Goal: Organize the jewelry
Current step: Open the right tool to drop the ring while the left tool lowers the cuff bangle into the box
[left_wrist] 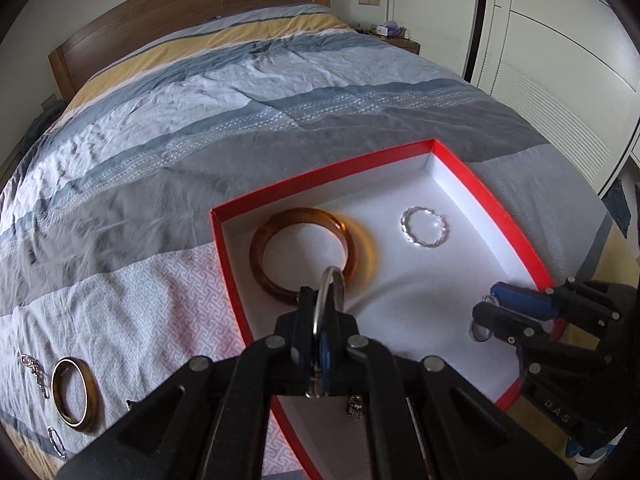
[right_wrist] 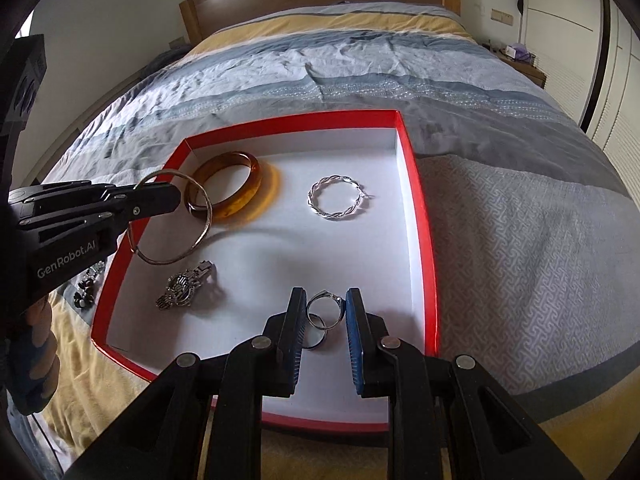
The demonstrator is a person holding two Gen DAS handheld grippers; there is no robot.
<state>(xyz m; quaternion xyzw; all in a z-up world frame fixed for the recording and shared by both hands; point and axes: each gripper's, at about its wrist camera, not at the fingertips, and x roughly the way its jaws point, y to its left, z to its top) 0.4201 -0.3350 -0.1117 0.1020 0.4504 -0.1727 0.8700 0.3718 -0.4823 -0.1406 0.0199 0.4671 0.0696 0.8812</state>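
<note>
A red-rimmed box (right_wrist: 416, 184) with a white floor lies on the bed. In it are an amber bangle (right_wrist: 236, 196), a twisted silver bracelet (right_wrist: 336, 198), a dark ornate pendant (right_wrist: 184, 288) and a small silver ring (right_wrist: 324, 312). My left gripper (left_wrist: 322, 308) is shut on a thin silver bangle (right_wrist: 172, 216) and holds it above the box's left side. My right gripper (right_wrist: 325, 312) is open, with a finger on each side of the small ring. A second amber bangle (left_wrist: 76, 394) and chains (left_wrist: 34, 372) lie on the bedspread left of the box.
The striped grey, white and yellow bedspread (left_wrist: 240, 92) runs back to a wooden headboard (left_wrist: 180, 16). White wardrobes (left_wrist: 540, 40) and a nightstand (left_wrist: 396, 38) stand at the right. Small dark jewelry pieces (right_wrist: 86, 292) lie on the bed by the box's left edge.
</note>
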